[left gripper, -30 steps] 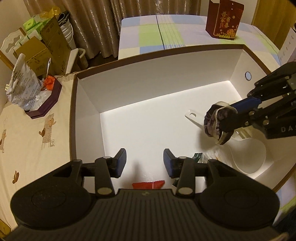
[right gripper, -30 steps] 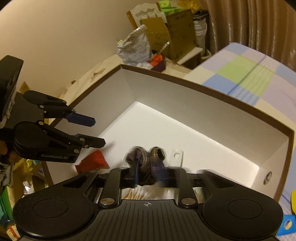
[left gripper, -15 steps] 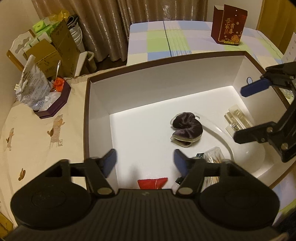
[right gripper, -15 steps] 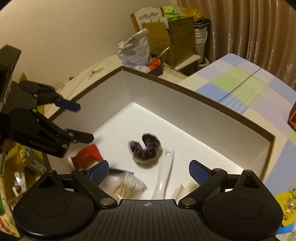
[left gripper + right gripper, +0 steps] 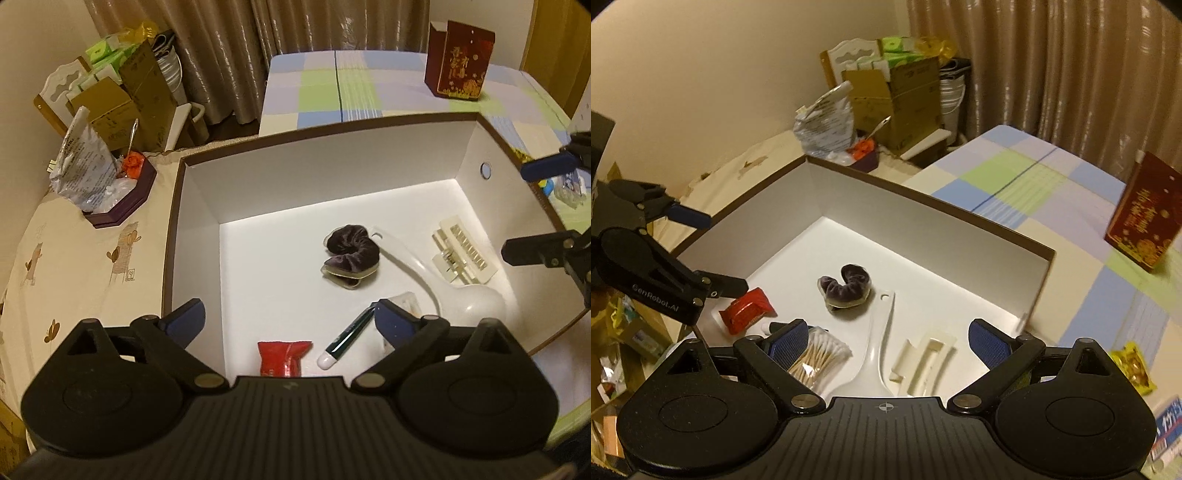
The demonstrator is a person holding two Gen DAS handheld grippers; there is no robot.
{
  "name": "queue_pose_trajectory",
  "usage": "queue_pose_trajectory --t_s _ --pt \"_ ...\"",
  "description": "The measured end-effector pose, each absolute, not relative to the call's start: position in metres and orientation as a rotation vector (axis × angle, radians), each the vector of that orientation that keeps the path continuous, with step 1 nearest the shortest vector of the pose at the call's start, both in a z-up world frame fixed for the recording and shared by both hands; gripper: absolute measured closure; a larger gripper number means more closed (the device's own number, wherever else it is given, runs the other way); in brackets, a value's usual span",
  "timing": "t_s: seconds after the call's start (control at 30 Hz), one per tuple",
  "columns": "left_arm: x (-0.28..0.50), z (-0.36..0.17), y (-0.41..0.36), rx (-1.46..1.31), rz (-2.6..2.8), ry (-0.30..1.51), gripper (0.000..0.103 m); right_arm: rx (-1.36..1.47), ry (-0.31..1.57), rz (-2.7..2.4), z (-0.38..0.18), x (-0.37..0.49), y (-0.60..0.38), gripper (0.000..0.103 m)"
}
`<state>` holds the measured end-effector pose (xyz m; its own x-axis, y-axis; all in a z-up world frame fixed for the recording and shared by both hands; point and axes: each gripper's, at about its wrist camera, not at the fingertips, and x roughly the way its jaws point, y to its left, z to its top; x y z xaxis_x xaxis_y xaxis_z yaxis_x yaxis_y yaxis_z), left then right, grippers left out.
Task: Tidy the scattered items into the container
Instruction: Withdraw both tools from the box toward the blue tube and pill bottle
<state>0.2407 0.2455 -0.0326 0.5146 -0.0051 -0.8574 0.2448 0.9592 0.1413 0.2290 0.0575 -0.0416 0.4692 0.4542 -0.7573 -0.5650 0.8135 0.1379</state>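
Observation:
The white box (image 5: 332,173) with a brown rim holds a dark purple scrunchie (image 5: 351,254), a white spoon (image 5: 443,280), a cream hair clip (image 5: 463,256), a green pen (image 5: 345,341), a red packet (image 5: 282,356) and a bag of cotton swabs (image 5: 818,356). My left gripper (image 5: 290,321) is open and empty above the box's near edge. My right gripper (image 5: 888,341) is open and empty above the box's right side; it shows at the right in the left wrist view (image 5: 532,210). The scrunchie (image 5: 847,290) lies loose on the box floor.
A dark red gift box (image 5: 458,61) stands on the checked cloth behind the box. A purple tray (image 5: 122,201) with bags sits on the left. A yellow snack packet (image 5: 1132,367) and a blue-white pack (image 5: 1167,430) lie right of the box. Cardboard boxes (image 5: 897,96) stand by the curtain.
The right gripper opened and let the scrunchie drop into the box, then drew back up and to the right. The left gripper opened wider and pulled back too.

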Motion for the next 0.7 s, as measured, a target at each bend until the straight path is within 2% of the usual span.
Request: queue_pose_trajectory --t_s 0.7 --pt "0.174 0.000 0.203 0.244 -0.076 0.962 0.004 -0.143 0.812 0.663 -0.020 0.163 0.002 0.004"
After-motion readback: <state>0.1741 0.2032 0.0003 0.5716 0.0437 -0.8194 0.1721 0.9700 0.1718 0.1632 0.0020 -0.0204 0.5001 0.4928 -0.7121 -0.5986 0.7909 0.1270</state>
